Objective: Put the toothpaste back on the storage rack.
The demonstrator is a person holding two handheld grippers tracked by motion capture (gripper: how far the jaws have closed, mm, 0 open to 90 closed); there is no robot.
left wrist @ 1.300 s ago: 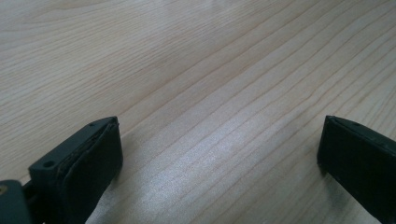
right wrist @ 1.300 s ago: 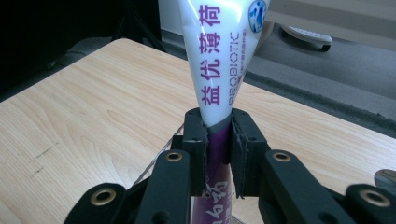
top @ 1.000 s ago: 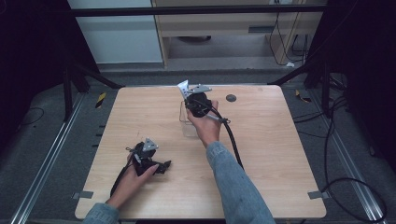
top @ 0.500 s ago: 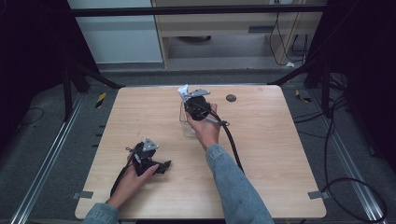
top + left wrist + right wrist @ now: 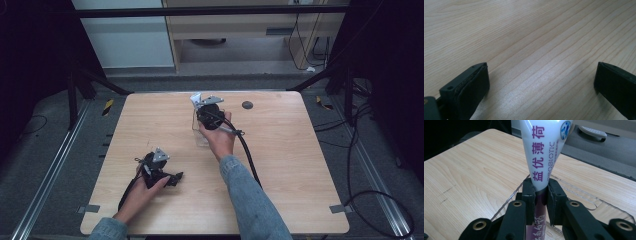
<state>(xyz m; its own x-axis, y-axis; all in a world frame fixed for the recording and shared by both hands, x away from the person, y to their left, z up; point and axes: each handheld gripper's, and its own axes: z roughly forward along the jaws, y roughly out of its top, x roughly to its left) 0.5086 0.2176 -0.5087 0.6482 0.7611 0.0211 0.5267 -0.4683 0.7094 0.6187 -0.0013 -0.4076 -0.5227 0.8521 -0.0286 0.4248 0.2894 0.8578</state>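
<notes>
tube (image 5: 543, 157) top cut off, cap hidden

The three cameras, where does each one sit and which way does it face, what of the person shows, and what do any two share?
High view: above the person's side, looking forward and down on the wooden table; both forearms enter from below, left gripper and right gripper visible.
Left gripper view: rides that gripper, facing bare tabletop between its spread fingers.
Right gripper view: looks along fingers clamping a white toothpaste tube above a clear tray.
Shared: high and right gripper views both show tube and tray.
</notes>
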